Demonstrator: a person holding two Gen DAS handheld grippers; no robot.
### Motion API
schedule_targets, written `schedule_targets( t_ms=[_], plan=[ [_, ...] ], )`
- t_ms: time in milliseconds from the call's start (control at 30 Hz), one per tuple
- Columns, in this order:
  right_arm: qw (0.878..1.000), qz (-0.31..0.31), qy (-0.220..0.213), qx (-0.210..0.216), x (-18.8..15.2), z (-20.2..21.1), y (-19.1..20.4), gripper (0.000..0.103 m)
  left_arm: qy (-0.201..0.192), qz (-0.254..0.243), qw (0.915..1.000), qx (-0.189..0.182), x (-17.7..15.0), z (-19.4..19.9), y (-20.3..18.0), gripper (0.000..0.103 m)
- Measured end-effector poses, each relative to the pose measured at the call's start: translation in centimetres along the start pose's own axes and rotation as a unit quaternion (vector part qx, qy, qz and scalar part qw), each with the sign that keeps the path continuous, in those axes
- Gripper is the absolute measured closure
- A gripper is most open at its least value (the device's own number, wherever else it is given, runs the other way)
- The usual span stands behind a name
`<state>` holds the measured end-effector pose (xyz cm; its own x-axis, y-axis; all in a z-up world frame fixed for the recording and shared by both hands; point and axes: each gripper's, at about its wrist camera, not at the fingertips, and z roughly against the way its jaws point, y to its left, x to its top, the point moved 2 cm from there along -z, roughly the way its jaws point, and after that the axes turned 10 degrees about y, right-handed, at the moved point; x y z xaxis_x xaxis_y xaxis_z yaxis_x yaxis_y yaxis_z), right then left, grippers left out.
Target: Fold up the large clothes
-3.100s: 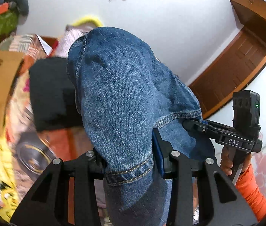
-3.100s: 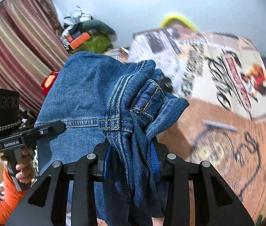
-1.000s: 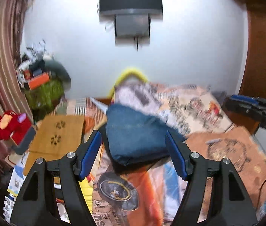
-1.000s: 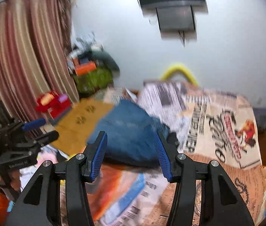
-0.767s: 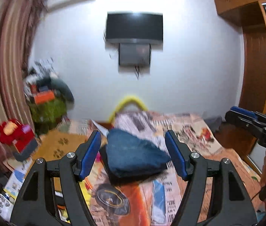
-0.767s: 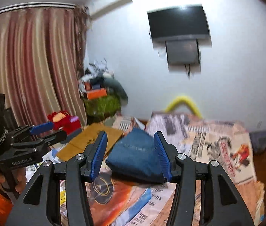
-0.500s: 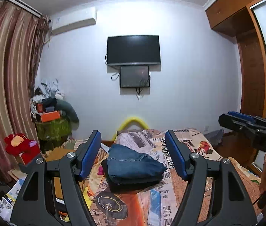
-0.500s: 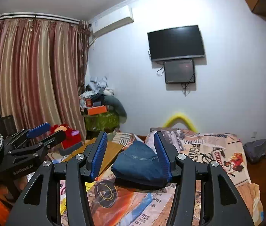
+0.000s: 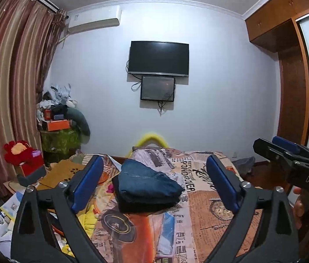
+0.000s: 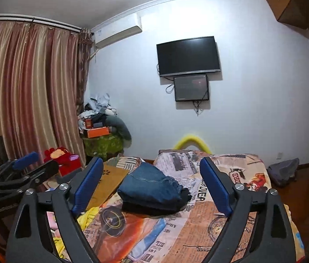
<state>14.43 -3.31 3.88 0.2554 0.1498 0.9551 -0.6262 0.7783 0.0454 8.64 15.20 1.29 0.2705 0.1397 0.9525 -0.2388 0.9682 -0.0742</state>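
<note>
Folded blue jeans lie on top of a folded black garment on the bed; they also show in the right wrist view. My left gripper is open and empty, held well back from the pile. My right gripper is open and empty, also held back from it. The right gripper shows at the right edge of the left wrist view, and the left gripper shows at the left edge of the right wrist view.
The bed has a printed bedspread. A brown board, a red plush toy and a cluttered green table stand at the left. A TV hangs on the far wall. A wooden wardrobe is at the right.
Both grippers have let go of the jeans, which now lie folded on the black garment. Both grippers have opened, drawn back and tilted up, so the whole room shows.
</note>
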Motion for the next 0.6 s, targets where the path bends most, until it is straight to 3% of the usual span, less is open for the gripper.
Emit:
schedule_targets(
  t_ms=[133,600],
  plan=[
    [1.000,-0.002,0.007,-0.007,-0.18,-0.37,-0.08,0.006,-0.004,0.001,1.0000,0.007,-0.28,0.28,-0.13,0.001],
    [1.000,0.004,0.014,-0.011,-0.88,0.44,-0.29,0.006,-0.004,0.004,0.9999,0.012,-0.77,0.14,-0.48,0.001]
  ],
)
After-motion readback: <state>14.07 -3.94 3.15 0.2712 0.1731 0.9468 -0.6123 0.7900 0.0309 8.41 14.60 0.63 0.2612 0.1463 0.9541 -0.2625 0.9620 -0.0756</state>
